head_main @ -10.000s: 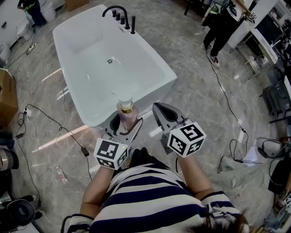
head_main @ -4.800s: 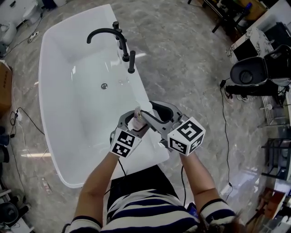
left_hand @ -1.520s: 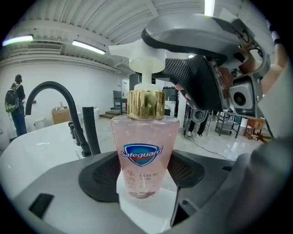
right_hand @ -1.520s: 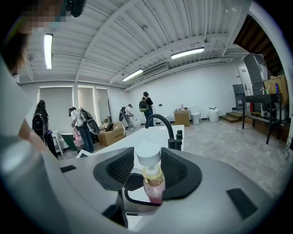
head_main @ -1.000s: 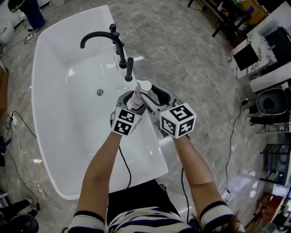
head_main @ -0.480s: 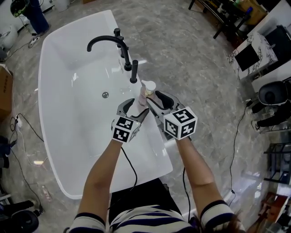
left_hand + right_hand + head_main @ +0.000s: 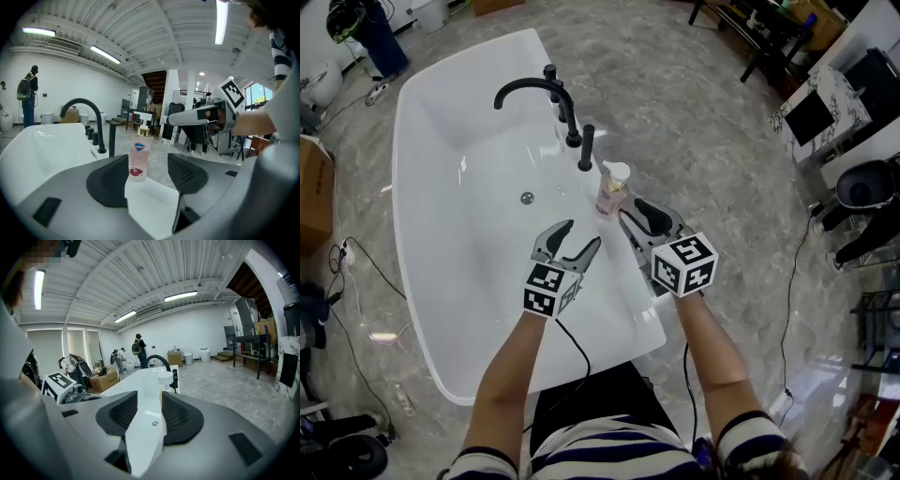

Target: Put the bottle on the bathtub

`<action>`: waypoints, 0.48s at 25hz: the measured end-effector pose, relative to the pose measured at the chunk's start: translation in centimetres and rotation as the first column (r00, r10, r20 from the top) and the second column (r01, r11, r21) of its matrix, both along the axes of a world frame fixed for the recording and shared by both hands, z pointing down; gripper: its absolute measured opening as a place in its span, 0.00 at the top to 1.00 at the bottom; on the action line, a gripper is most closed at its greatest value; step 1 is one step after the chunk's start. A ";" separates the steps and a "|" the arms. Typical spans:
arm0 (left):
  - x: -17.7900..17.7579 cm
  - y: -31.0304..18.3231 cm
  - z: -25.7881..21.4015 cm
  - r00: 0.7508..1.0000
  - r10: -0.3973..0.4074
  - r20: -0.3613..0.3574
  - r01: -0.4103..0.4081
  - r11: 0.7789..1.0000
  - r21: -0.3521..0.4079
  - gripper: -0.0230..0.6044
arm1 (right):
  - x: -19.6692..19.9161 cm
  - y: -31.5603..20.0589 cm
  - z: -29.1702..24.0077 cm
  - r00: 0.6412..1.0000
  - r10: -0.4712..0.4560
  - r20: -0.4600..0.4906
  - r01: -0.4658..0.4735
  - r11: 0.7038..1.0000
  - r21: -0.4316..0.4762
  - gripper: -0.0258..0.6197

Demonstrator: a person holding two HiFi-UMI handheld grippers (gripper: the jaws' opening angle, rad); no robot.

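**Head view: pump bottle upright on the tub rim, both tongs off it**

At the far left edge sits a brown cardboard box (image 7: 313,192). The white oval bathtub (image 7: 459,281) fills the left and centre of the frame. A black curved faucet (image 7: 530,87) rises from its upper right rim, with a row of black handle posts below it.

Lower centre, the left gripper (image 7: 579,234) hovers over the tub's right rim. Its jaws are spread wide after just closing a little, and nothing is between them. In the left gripper view the bottle shows through the gap, but it stands well beyond the pads and is untouched.

Just right of that, the clear pink pump bottle (image 7: 612,190) with a white pump head stands upright on the flat right rim. It is just below the lowest black post.

The right gripper (image 7: 636,212) sits immediately below and right of the bottle, near it but not touching. Its jaws also stand wide apart after just narrowing slightly, and they hold nothing. In the right gripper view only the white rim runs between them, with the pump head farther ahead.

Grey marble floor (image 7: 703,112) covers the right side of the frame.
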State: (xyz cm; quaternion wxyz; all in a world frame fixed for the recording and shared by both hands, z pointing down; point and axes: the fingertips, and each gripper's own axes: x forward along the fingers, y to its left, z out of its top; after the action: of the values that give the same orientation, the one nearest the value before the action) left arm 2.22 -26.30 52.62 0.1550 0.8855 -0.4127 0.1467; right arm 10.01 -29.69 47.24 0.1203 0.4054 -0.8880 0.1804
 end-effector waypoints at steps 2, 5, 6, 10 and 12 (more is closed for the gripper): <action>-0.9 0.9 -0.9 1.000 -0.018 -0.014 0.019 1.000 0.015 0.58 | 0.0 0.8 -0.2 1.000 0.013 0.011 -0.013 1.000 0.003 0.69; -2.1 2.1 -2.0 0.998 -0.043 -0.050 0.044 0.999 0.013 0.60 | -0.3 2.0 -0.3 0.999 0.027 0.027 -0.027 1.000 -0.004 0.70; -2.6 2.4 -2.3 0.997 -0.051 -0.060 0.052 0.999 0.009 0.60 | -0.5 2.4 -0.3 0.999 0.030 0.032 -0.030 1.000 -0.008 0.70; -4.5 3.8 -3.5 0.992 -0.101 -0.082 0.100 0.995 -0.009 0.68 | -1.2 4.0 -0.5 0.998 0.041 0.043 -0.040 0.999 -0.022 0.72; -5.5 4.4 -4.3 0.988 -0.124 -0.093 0.124 0.992 -0.009 0.74 | -1.6 4.7 -0.7 0.998 0.042 0.055 -0.040 0.999 -0.027 0.73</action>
State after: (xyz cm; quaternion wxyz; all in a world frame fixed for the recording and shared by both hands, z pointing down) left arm -3.28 -21.87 48.36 0.1842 0.8637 -0.4592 0.0959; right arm 8.41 -24.95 46.58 0.0971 0.4169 -0.8801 0.2054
